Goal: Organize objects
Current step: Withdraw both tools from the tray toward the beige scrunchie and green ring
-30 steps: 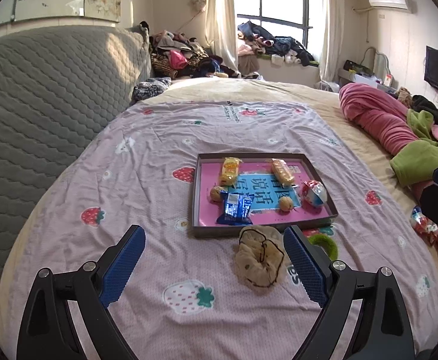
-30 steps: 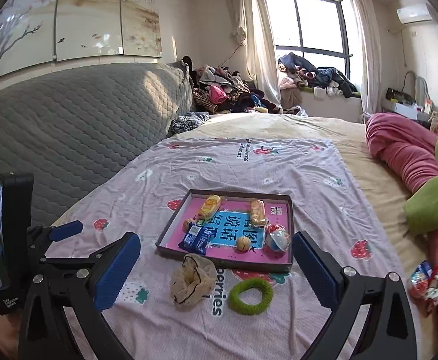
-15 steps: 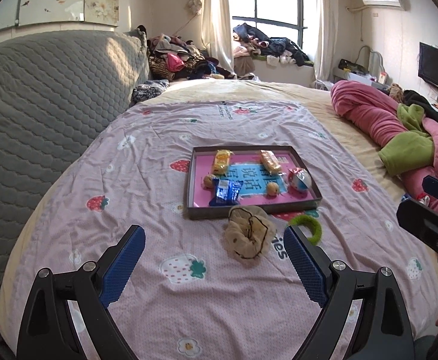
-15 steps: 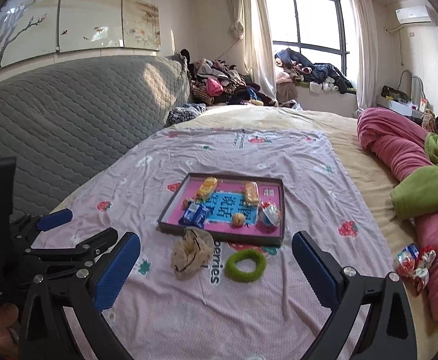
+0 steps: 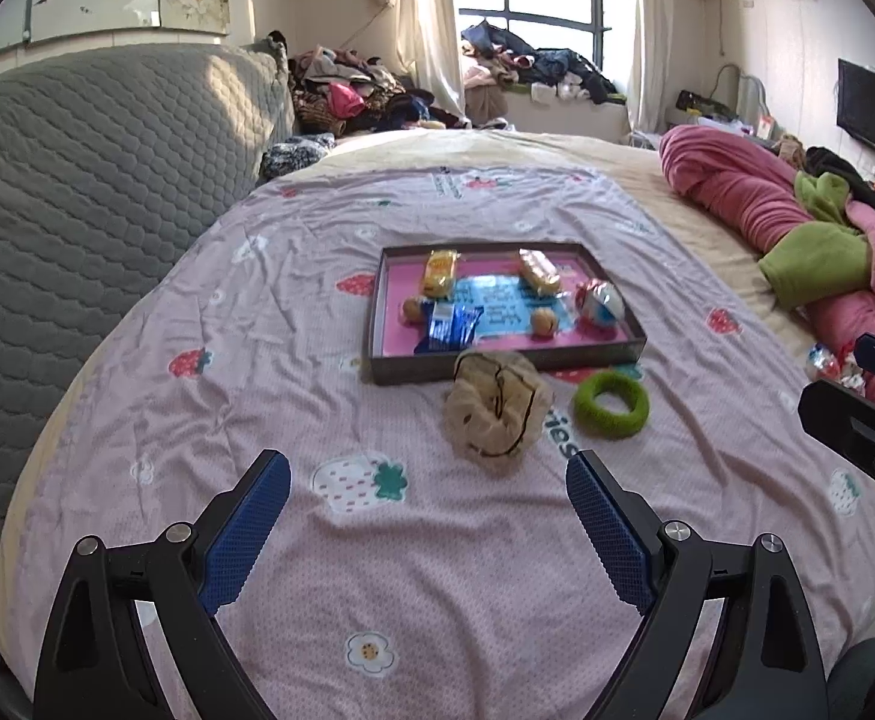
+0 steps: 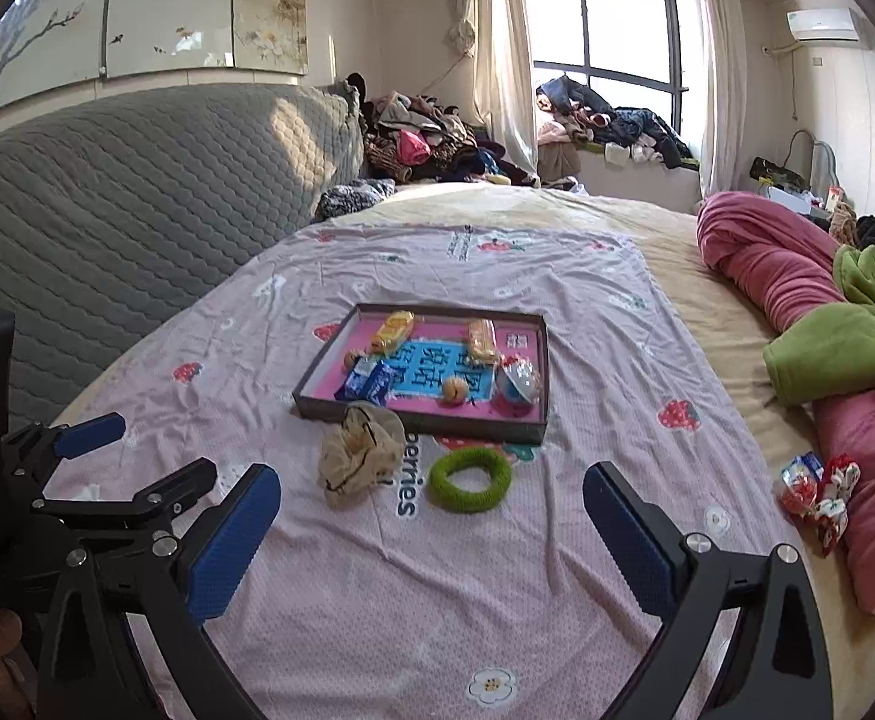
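Both tongs have drawn back from the tray since a second ago, so more of the bedspread shows in front of them. The left tongs (image 5: 428,531) stand wide apart and hold nothing; the right tongs (image 6: 431,546) are likewise spread and empty. Beyond them on the strawberry-print bedspread (image 5: 269,360) lie a beige scrunchie (image 5: 497,411) and a green hair ring (image 5: 611,405), just beside each other. The scrunchie touches the near wall of the dark tray (image 5: 386,312), which holds wrapped snacks. Far right, a candy packet (image 6: 812,489) lies against the pink quilt (image 6: 785,276).
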Demonstrator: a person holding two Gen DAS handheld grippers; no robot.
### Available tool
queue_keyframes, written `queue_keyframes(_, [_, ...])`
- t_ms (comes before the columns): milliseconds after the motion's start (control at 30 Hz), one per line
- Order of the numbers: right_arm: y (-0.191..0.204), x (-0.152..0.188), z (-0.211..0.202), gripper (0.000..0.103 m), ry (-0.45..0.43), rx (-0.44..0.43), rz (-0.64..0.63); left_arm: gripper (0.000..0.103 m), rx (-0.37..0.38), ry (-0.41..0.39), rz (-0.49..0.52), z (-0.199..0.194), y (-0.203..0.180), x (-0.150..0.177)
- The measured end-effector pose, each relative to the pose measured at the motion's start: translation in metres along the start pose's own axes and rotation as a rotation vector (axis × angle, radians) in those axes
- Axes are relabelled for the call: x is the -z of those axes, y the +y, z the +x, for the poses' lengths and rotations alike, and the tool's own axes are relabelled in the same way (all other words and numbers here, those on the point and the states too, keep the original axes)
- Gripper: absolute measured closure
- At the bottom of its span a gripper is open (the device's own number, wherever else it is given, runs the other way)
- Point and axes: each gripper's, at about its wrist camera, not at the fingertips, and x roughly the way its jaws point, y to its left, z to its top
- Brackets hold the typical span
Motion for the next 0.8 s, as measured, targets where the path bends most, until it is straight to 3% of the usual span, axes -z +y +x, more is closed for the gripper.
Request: queue_keyframes(800, [-0.005,0.040,0.060,0.001,0.119,0.038,-0.036,0.009,0.011,0.104,0.034,0.056,-0.012,0.028])
